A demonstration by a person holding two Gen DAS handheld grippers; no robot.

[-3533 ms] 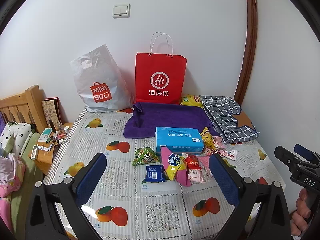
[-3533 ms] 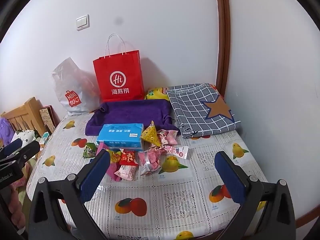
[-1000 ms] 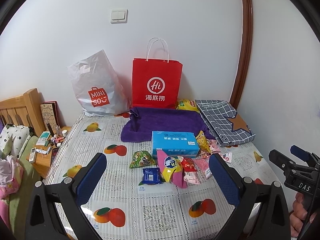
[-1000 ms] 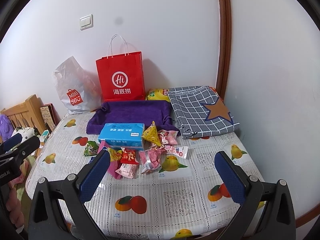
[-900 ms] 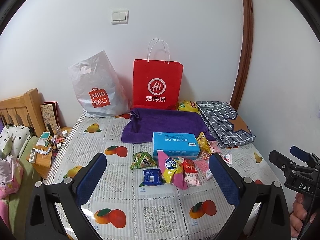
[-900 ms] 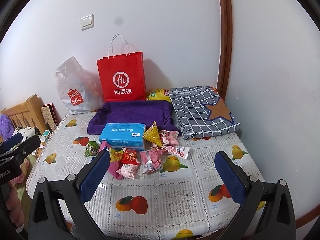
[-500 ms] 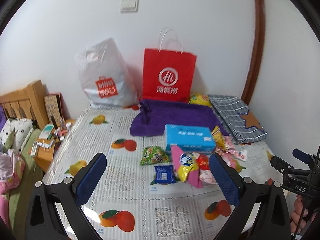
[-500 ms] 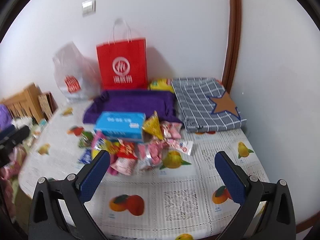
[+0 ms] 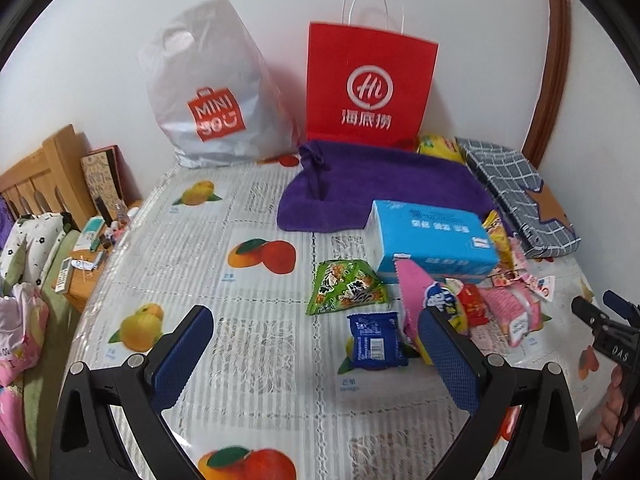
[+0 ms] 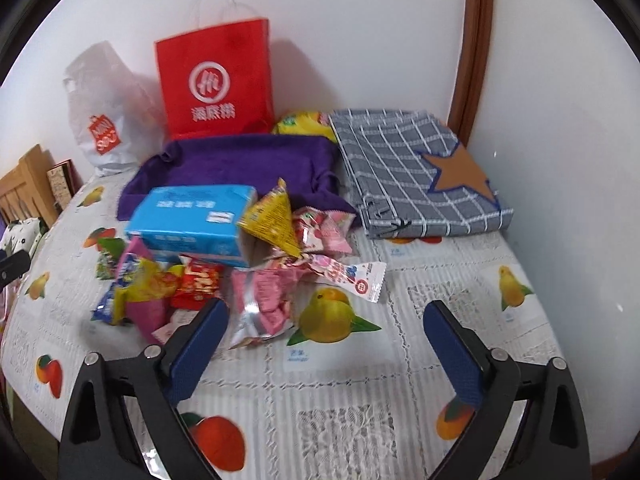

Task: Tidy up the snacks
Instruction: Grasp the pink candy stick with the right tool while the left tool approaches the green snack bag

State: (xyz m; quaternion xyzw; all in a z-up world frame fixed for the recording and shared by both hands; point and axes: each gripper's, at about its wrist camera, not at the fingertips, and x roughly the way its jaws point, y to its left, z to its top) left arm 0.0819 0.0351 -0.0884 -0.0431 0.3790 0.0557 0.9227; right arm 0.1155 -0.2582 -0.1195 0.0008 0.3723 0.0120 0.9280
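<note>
Both grippers dropping closer toward snack pile (image 9: 432,300) than 1 second ago; approach beginning, nothing sorted yet. Left gripper (image 9: 316,354) spread wide, empty, hovering near blue packet (image 9: 376,340). Right gripper (image 10: 326,344) jaws just narrowing slightly, nothing between them, pink packet (image 10: 266,308) just ahead. Snacks lying mid-table (image 9: 256,364) before 1 blue tissue box (image 9: 430,236). Behind: 2 bags, 1 red (image 9: 370,88), 1 white (image 9: 214,92); 1 purple towel (image 9: 384,184).

Both tongs (image 9: 316,354) (image 10: 326,338) are black, silver-screwed, with blue textured pads (image 9: 182,354); white "DAS" lettering at the frame's right edge.
</note>
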